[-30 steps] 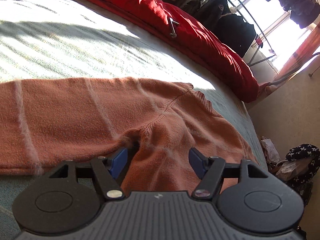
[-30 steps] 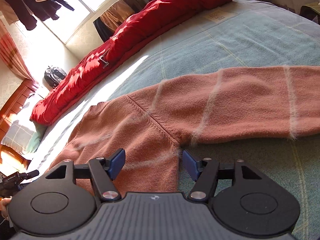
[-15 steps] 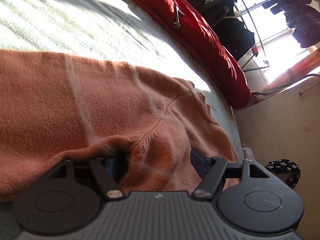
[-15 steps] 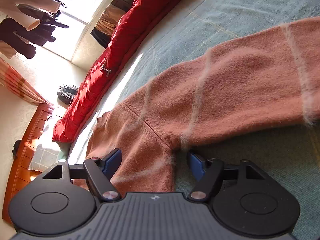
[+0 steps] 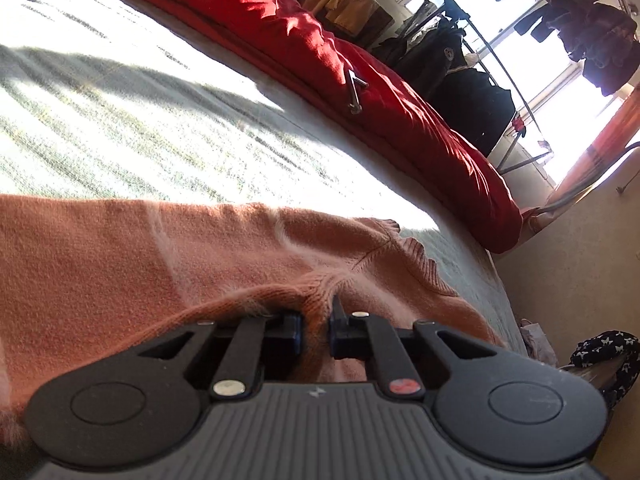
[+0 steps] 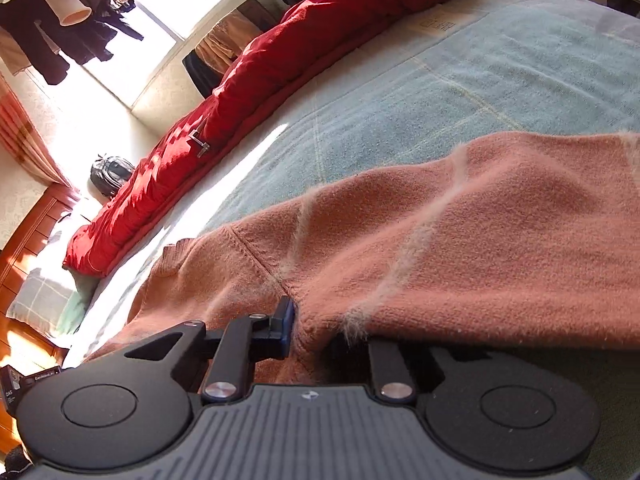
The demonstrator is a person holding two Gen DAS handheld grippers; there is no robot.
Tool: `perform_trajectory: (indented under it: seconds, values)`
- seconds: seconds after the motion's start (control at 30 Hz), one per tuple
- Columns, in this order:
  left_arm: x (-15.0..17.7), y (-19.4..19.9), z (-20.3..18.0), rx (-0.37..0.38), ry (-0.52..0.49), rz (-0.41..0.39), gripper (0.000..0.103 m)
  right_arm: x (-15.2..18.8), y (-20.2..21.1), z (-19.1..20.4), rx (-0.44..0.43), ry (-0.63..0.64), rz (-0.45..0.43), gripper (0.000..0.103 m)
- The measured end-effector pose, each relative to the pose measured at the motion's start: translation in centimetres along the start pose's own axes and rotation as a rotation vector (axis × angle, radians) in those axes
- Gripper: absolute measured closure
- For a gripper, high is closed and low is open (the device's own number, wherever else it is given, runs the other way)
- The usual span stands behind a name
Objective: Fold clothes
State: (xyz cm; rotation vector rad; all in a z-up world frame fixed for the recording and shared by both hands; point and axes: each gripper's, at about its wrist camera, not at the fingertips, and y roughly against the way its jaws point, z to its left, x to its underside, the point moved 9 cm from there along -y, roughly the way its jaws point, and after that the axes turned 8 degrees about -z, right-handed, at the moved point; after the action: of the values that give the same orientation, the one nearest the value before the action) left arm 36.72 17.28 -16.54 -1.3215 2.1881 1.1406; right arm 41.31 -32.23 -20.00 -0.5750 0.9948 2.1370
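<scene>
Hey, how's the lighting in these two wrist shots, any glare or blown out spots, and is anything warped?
Left wrist view: sunlight blows out the bedspread and window; the orange sweater lies in shade, sharp. Right wrist view: window overexposed, a bright streak across the bedspread, sweater evenly lit. Both views: fisheye curves the bed edge and red quilt.

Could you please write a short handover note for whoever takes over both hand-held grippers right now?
Left hand-held gripper: shut on a bunch of the orange sweater at the underarm.
Right hand-held gripper: jaws closing on the sweater's other underarm, knit between them; one finger is hidden under the sleeve.
Sweater lies spread flat on the blue bedspread, sleeves out to the sides; red quilt along the far edge.
Done: both grasp points taken. Left: every fold is still to make.
</scene>
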Motion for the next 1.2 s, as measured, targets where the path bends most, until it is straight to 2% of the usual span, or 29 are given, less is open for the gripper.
perform_trajectory:
  seconds: [0.17,0.33,0.4,0.5,0.6,0.67,0.7,0.73,0.8,0.83,0.87,0.93,1.03,1.2]
  values:
    - [-2.8,0.7,0.0,-0.016,-0.008,-0.041,0.094,-2.8,-0.3,3.7,-0.020,0.115,-0.024,0.084]
    - [-4.9,0.6,1.2,-0.044,0.001,-0.102,0.094,-4.9,-2.9,7.1,-0.042,0.184,-0.027,0.085]
    - [-5.5,-0.1,1.9,-0.065,0.010,-0.101,0.094,-5.2,-4.1,7.6,-0.045,0.190,-0.026,0.085]
    - [-5.4,-1.8,3.2,-0.089,0.008,-0.068,0.094,-5.1,-6.0,7.0,-0.019,0.203,-0.027,0.085]
    - [-3.8,-3.2,4.8,-0.139,-0.005,-0.007,0.092,-3.9,-7.5,5.2,0.010,0.168,0.003,0.085]
    - [-3.1,-3.0,5.3,-0.129,0.013,0.003,0.090,-3.3,-7.4,4.3,0.006,0.124,0.017,0.081]
    - [-2.9,-2.7,5.4,-0.123,0.016,0.002,0.089,-3.0,-7.2,4.0,0.000,0.098,0.024,0.075]
    - [-2.9,-2.2,5.2,-0.121,0.013,-0.004,0.088,-2.7,-6.8,3.7,-0.001,0.081,0.032,0.072]
    - [-2.8,-1.1,4.6,-0.124,-0.023,-0.001,0.088,-2.3,-5.8,4.0,0.018,0.090,0.039,0.054]
    - [-2.8,-0.4,4.2,-0.126,-0.045,0.003,0.083,-2.0,-5.1,4.1,0.030,0.105,0.041,0.051]
    - [-2.7,0.3,3.7,-0.123,-0.074,0.010,0.078,-1.7,-4.2,4.3,0.037,0.117,0.045,0.048]
    - [-2.0,1.9,2.4,-0.109,-0.144,0.029,0.060,-0.8,-2.4,4.6,0.037,0.131,0.060,0.048]
    - [-0.5,4.4,0.9,-0.109,-0.241,0.055,0.059,0.7,0.6,5.0,0.037,0.139,0.082,0.043]
    - [3.3,9.0,-0.6,-0.095,-0.271,0.120,0.056,4.0,5.7,4.9,0.032,0.124,0.118,0.040]
